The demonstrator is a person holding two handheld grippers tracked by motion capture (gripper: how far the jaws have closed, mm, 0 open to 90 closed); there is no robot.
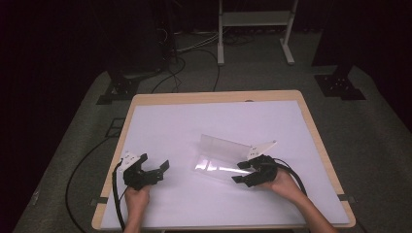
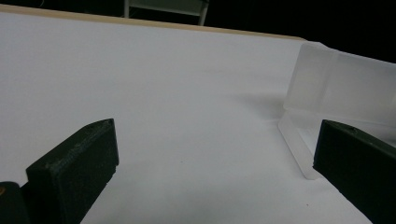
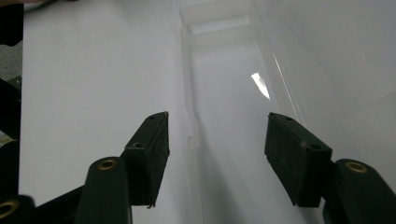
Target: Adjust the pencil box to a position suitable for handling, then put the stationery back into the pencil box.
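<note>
open box (image 1: 221, 158) mid-table (image 1: 204, 114), claws (image 1: 154, 169) flanking it

Two hands coming in from the bottom, one gripper in each. Left gripper (image 1: 154, 168) low on the left, jaws wide apart. Right gripper (image 1: 241, 172) on the right, pointing left, jaws wide apart too.

White-topped table (image 1: 170, 126), clear open box (image 1: 221, 158)

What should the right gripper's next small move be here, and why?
Probably ease the right gripper forward and shut on the clear plastic box's low tray. Its jaws stand open, straddling that tray without touching it, with the upright lid beside it; the left gripper rests open, apart.
</note>
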